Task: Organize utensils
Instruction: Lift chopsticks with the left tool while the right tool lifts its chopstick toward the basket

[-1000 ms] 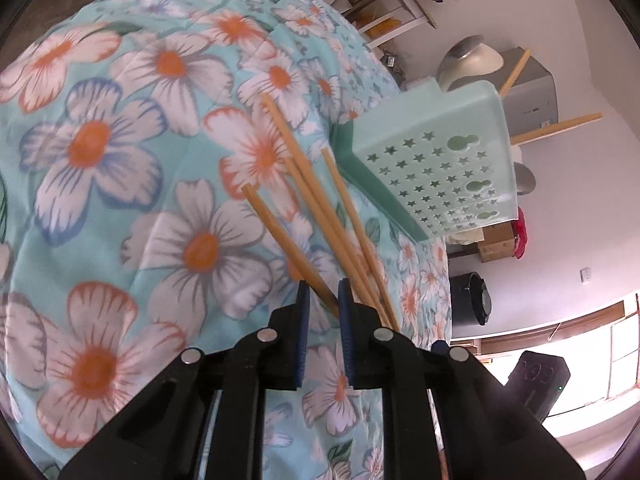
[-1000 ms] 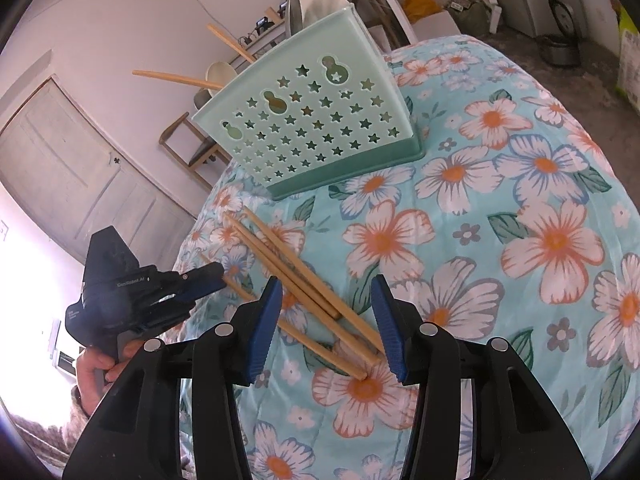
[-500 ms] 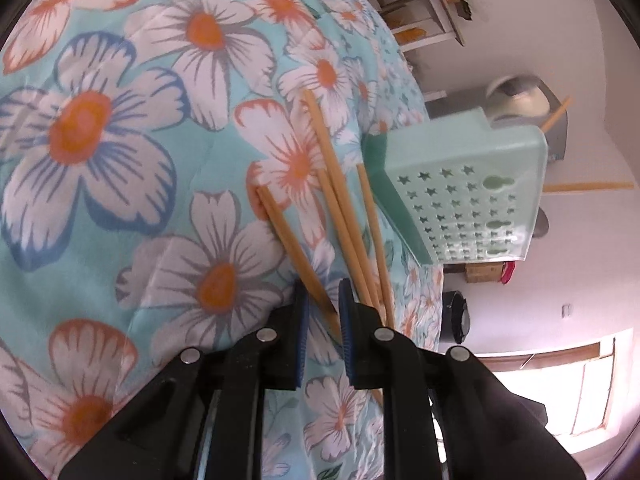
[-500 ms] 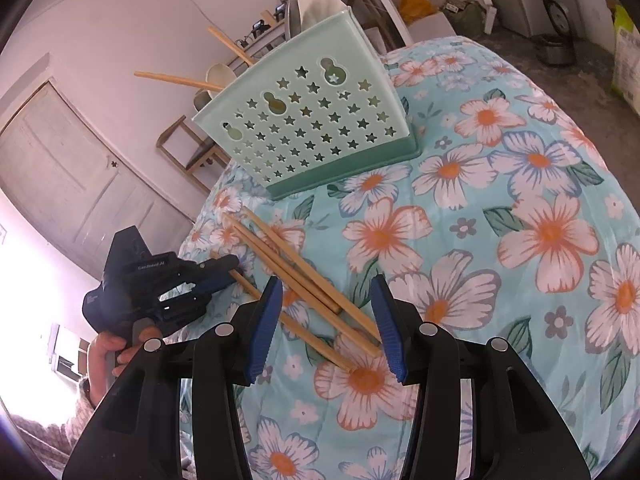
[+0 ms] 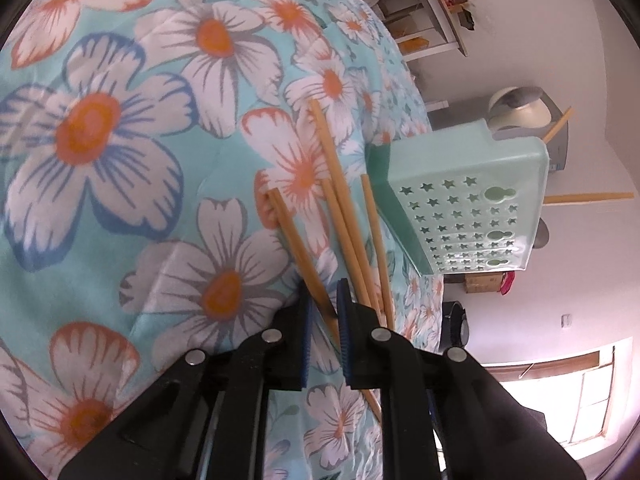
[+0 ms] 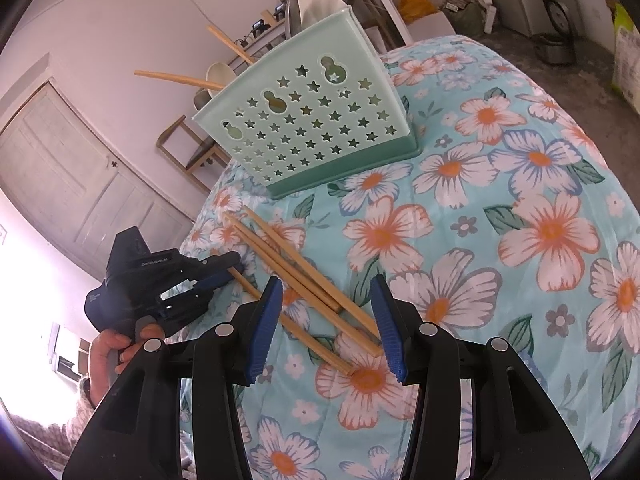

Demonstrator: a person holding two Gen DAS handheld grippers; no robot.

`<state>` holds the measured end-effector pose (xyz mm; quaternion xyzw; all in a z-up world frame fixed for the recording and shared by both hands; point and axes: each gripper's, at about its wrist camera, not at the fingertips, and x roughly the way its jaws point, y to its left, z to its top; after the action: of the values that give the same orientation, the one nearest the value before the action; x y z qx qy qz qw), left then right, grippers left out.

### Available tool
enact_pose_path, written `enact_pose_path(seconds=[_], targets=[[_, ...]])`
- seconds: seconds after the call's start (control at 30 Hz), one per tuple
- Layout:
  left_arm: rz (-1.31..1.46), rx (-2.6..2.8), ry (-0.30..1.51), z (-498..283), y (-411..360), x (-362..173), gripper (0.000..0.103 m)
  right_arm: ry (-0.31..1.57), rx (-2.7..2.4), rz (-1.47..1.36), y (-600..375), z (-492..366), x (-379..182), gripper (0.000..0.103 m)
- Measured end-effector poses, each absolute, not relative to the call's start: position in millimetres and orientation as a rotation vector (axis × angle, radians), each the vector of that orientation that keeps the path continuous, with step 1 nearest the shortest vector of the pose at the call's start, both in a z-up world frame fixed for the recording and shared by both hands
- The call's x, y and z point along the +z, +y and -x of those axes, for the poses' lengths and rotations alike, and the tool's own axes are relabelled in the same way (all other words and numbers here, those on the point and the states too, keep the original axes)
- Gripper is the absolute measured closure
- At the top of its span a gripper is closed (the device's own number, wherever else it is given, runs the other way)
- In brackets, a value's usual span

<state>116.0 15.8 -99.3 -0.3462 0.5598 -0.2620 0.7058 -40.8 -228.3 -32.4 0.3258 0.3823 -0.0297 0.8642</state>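
Left gripper [image 5: 322, 304] has just been closing its jaws, now narrow around one wooden chopstick [image 5: 296, 248] on the floral cloth [image 5: 120, 160]. Three more chopsticks [image 6: 304, 276] lie just beside it, near the mint green utensil basket [image 6: 304, 128], from which two wooden handles [image 6: 176, 79] stick out. Right gripper [image 6: 326, 316] hovers above the sticks, jaws half open, holding nothing.

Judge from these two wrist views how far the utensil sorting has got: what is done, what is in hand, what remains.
Done: two chopsticks already stick out of the mint holder. In hand: the left hand-held gripper has closed on one chopstick lying on the floral cloth. Left: three more loose chopsticks lie beside it, below the open right hand-held gripper, which holds nothing.
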Motion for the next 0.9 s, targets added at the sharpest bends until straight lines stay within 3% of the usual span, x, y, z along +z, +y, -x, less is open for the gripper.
enact_pose_path(seconds=[0.27,0.53,0.9], targets=[[0.674,-0.551,1.198,-117.1,32.8,-85.3,0.092,0.806,-0.055,-0.625,-229.4,32.9,-25.8,0.060],[0.601,-0.547,1.130,-111.8,44.2,-81.4,0.091,0.835,0.051,-0.389,-212.8,-13.7,-7.3,0.066],[0.571,-0.606,1.083,-107.4,44.0,-85.0,0.090,0.992,0.205,-0.136,-170.7,-111.7,-37.4,0.085]])
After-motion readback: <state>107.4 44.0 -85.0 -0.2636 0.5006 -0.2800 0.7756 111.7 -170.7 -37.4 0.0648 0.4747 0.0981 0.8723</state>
